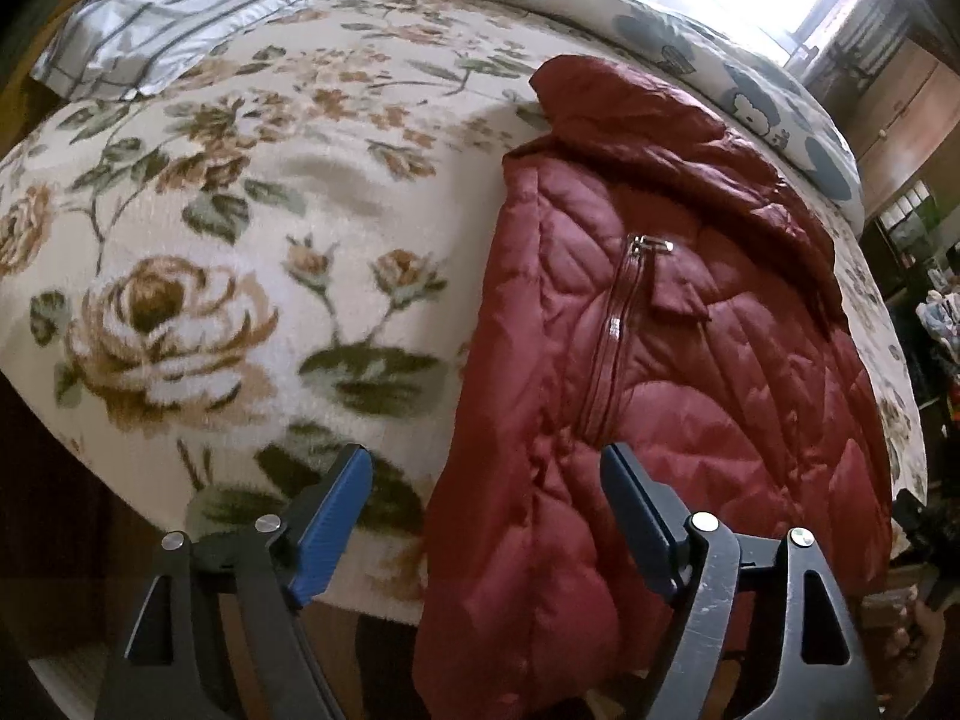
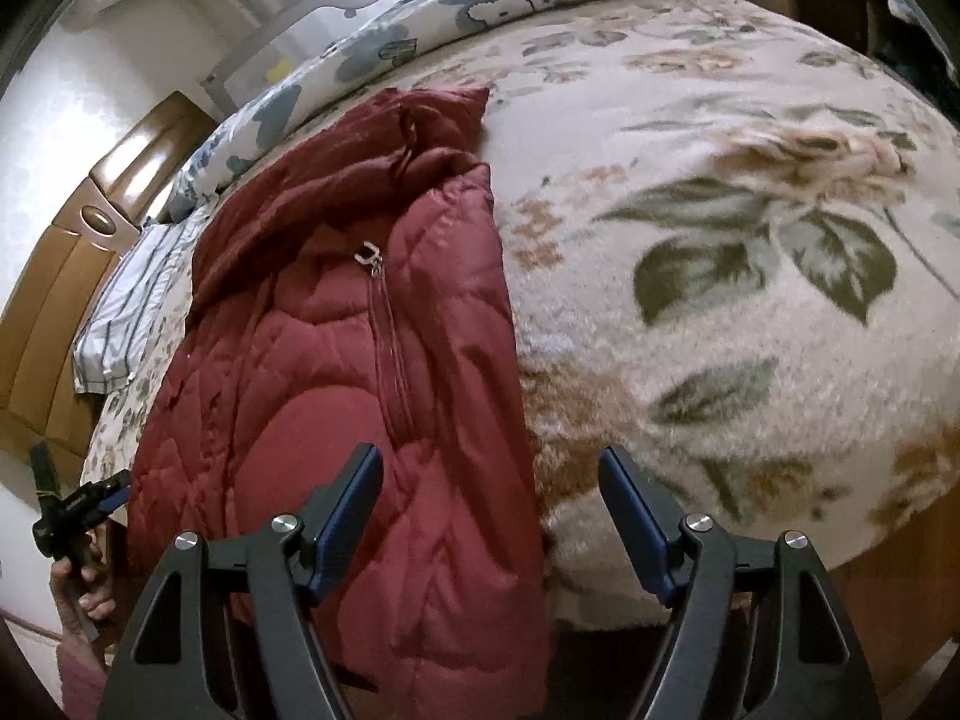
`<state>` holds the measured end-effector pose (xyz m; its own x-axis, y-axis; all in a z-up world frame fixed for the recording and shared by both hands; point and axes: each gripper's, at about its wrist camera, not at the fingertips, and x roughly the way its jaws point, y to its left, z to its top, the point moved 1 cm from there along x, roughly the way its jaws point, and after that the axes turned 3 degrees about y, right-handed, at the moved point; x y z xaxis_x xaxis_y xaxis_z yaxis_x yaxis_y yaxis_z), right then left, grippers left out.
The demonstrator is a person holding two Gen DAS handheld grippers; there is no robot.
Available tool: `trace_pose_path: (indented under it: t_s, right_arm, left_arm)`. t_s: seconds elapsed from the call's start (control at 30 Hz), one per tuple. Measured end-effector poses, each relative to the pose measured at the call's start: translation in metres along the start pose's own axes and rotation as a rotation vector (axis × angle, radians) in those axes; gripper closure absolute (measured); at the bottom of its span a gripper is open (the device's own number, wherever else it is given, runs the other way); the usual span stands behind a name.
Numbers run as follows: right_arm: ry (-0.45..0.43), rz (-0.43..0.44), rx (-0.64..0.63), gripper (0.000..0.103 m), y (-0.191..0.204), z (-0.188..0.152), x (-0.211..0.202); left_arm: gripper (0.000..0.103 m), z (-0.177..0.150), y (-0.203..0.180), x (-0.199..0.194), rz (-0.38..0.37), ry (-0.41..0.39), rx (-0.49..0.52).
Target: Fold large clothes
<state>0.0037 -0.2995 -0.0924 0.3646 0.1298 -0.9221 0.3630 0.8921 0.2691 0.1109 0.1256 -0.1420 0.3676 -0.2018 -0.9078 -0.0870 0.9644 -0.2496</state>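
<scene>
Over the bed [image 1: 240, 276], both grippers' jaws are held open, empty; jacket [image 1: 660, 360] hem should be gripped w/ left gripper [image 1: 486, 516] & right gripper [image 2: 491, 516] at opposite corners.

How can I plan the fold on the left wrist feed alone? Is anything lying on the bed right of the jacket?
Observer: No. In the right wrist view the blanket right of the jacket shows only its flower print.
Operator: Where is the right gripper?
Observer: The right gripper is open above the bed's near edge, with one finger over the jacket and the other over the blanket.
Operator: Can you see my gripper from there?
Observer: Yes. The left gripper is left of the jacket's hem, held in a hand and apart from the cloth.
</scene>
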Motion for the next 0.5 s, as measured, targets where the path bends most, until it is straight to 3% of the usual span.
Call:
trace_pose_path:
  t_s: [0.2, 0.5]
  right_arm:
    - [0.033, 0.03, -0.008, 0.027, 0.004, -0.014, 0.009]
    - [0.079, 0.08, 0.014, 0.027, 0.0, -0.029, 0.022]
  left_arm:
    - [0.022, -0.011, 0.007, 0.006, -0.015, 0.025, -0.011]
    - [0.022, -0.029, 0.009, 0.028, -0.096, 0.103, -0.007]
